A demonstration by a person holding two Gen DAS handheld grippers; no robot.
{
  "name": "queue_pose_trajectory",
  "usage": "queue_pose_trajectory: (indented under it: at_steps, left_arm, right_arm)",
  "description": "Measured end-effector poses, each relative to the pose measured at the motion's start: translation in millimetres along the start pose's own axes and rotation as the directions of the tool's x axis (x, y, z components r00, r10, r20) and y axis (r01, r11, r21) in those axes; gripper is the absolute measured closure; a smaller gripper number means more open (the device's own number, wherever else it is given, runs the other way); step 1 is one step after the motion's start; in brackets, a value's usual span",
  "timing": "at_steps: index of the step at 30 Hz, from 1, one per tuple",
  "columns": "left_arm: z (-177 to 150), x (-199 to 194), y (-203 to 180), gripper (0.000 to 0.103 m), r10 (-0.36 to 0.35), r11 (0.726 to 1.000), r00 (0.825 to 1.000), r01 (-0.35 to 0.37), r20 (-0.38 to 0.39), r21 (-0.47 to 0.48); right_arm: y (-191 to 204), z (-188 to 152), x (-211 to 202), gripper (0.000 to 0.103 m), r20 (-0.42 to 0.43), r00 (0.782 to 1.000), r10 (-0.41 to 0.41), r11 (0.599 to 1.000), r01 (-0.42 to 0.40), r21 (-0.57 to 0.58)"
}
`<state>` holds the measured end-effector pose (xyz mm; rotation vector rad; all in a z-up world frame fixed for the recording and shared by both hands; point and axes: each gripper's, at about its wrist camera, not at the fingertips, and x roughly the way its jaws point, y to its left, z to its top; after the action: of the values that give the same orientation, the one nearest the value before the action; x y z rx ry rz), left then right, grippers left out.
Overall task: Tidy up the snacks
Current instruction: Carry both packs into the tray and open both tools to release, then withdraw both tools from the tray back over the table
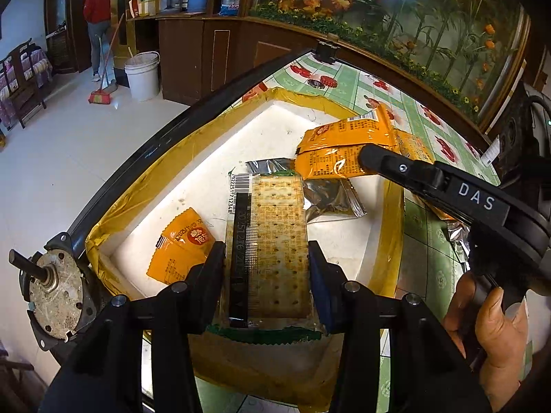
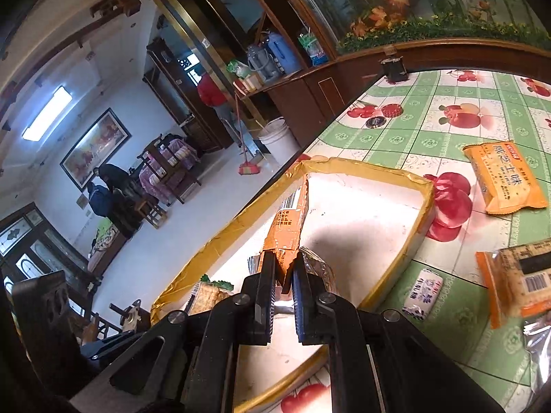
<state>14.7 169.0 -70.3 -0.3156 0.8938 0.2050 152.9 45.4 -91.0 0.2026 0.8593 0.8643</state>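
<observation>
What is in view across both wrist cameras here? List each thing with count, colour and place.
Foam box: one, white with yellow-taped rim, on table.
Cracker pack: one, clear wrapper, in left claw over box.
Orange snack pack: one, pinched by right claw over box.
Orange packs: one in box; two on table.
Silver wrapper: one, in box.
Small white pack: one, beside box.
Tablecloth: green-white, fruit print.
Hand: one, on right handle.

The cracker packet (image 2: 520, 282) at three o'clock runs off the picture's edge; the silver packet (image 1: 330, 199) lies half hidden beneath others.
</observation>
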Motion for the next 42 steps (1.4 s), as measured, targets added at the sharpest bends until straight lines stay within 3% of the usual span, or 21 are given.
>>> queue_pose_trajectory:
  at_steps: [4,7,10,12,15,23,33,38,42]
  left_arm:
    - [1,7,-2,0.058,-0.001,1.000,1.000,0.001,-0.021,-0.003]
    - [0,10,-3,0.058,0.004,1.000,0.999,-0.004,-0.033,0.006]
    - [-1,9,-5,0.057,0.019,1.000,0.999,-0.018,-0.032,0.017]
    - [-1,6,-5,0.043,0.007,1.000,0.999,-0.006,-0.035,0.007]
    - [1,0,-4,0.024,-0.001,1.000,1.000,0.000,-0.028,-0.015]
    - [2,-19,-3,0.024,-0.021,0.998,1.000,0.022,0.010,-0.060]
    - [1,-49,2,0.024,-0.049,0.990,0.994,0.062,0.102,-0.126]
    - [-2,-53,-12,0.024,-0.038,0.993,0.993,0.050,0.116,-0.103]
    - [-7,-49,-33,0.024,-0.056,0.996,0.993,0.063,0.102,-0.062]
  right_arm:
    - [1,0,15,0.094,-0.023,1.000,-0.009,1.000,0.009,-0.012]
    - [0,-1,19,0.086,-0.033,0.999,-0.023,1.000,0.023,-0.013]
    - [-2,-1,15,0.065,-0.025,0.998,-0.052,0.999,0.051,-0.013]
    - [-4,0,9,0.034,-0.013,0.997,-0.072,0.997,0.072,-0.011]
    - [-6,1,-2,0.033,0.011,0.997,-0.083,0.997,0.083,-0.009]
    - [-18,-4,-37,0.025,0.046,0.994,-0.099,0.994,0.097,0.051]
    - [-19,-20,-69,0.025,0.050,0.995,-0.083,0.995,0.081,0.053]
    - [-28,-32,-100,0.025,0.090,0.993,-0.074,0.994,0.067,0.083]
    - [-44,-42,-136,0.025,0.136,0.984,-0.119,0.988,0.104,0.111]
